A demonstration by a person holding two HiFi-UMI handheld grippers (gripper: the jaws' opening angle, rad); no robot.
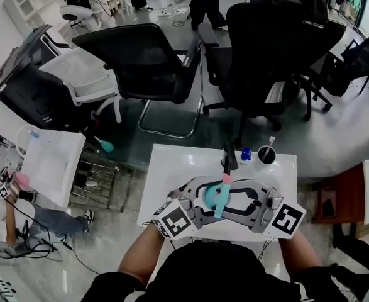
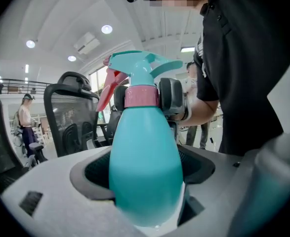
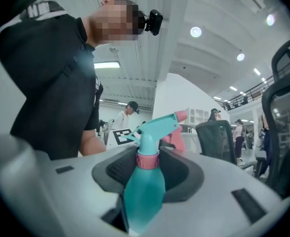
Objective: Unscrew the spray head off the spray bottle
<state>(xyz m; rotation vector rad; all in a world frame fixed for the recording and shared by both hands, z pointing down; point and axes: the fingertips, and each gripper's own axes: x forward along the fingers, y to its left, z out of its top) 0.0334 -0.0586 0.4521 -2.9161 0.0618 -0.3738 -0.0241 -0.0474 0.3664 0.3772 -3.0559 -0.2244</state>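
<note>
The spray head (image 3: 157,126) sits on the bottle (image 1: 219,201), so the unscrewing looks undone: over the table (image 1: 171,168) the left gripper's (image 2: 145,179) fingers pinch its opaque teal body, the right gripper's (image 3: 147,166) clasp the pink collar (image 2: 141,97); a cup (image 1: 266,156) at 1 o'clock holds a stick.

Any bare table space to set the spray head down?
Bare: table's far-left stretch, from its left edge to the black item. Crowded: far-right edge, blue item and dark cup; near half, spray bottle between left gripper and right gripper.
</note>
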